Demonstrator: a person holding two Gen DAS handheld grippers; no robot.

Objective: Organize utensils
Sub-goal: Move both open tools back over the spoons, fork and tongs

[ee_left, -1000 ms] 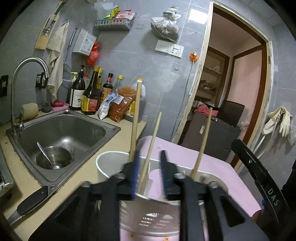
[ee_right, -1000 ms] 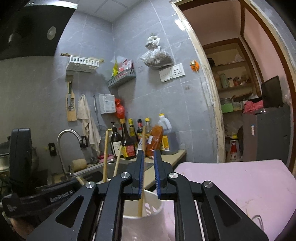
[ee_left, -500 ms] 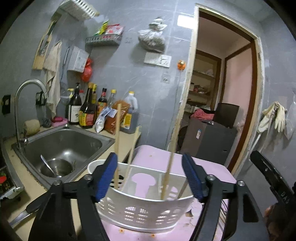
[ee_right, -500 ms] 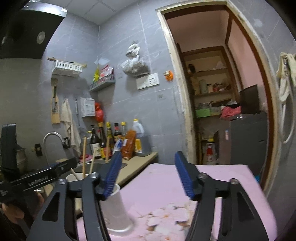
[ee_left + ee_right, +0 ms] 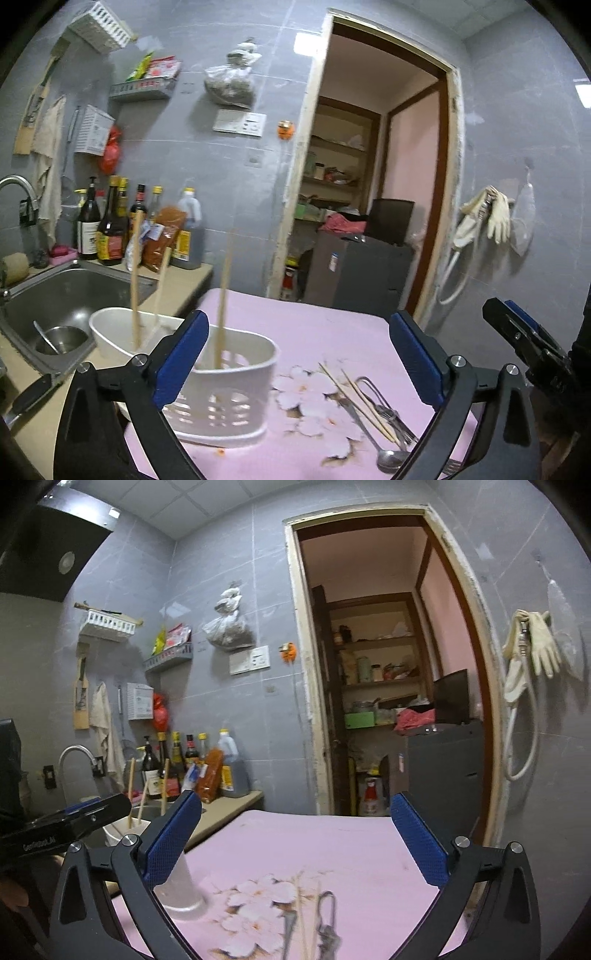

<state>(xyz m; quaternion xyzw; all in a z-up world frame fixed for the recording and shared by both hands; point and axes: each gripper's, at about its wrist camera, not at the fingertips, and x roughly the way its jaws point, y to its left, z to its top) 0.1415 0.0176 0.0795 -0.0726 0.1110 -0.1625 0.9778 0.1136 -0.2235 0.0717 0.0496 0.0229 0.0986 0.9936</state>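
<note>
Three chopsticks (image 5: 223, 295) stand upright in the white holder (image 5: 236, 373) at the left edge of the pink table (image 5: 332, 332), beside the sink (image 5: 55, 295). More loose chopsticks (image 5: 364, 402), a spoon (image 5: 388, 458) and other metal cutlery (image 5: 391, 415) lie flat near the table's front edge, well apart from the holder. Both tools are released: the left gripper (image 5: 299, 362) has its jaws opening with nothing between the pads, and the right gripper (image 5: 295, 845) likewise is opening over bare table, gripping nothing. Sauce bottles (image 5: 110, 225) line the counter behind the sink.
</note>
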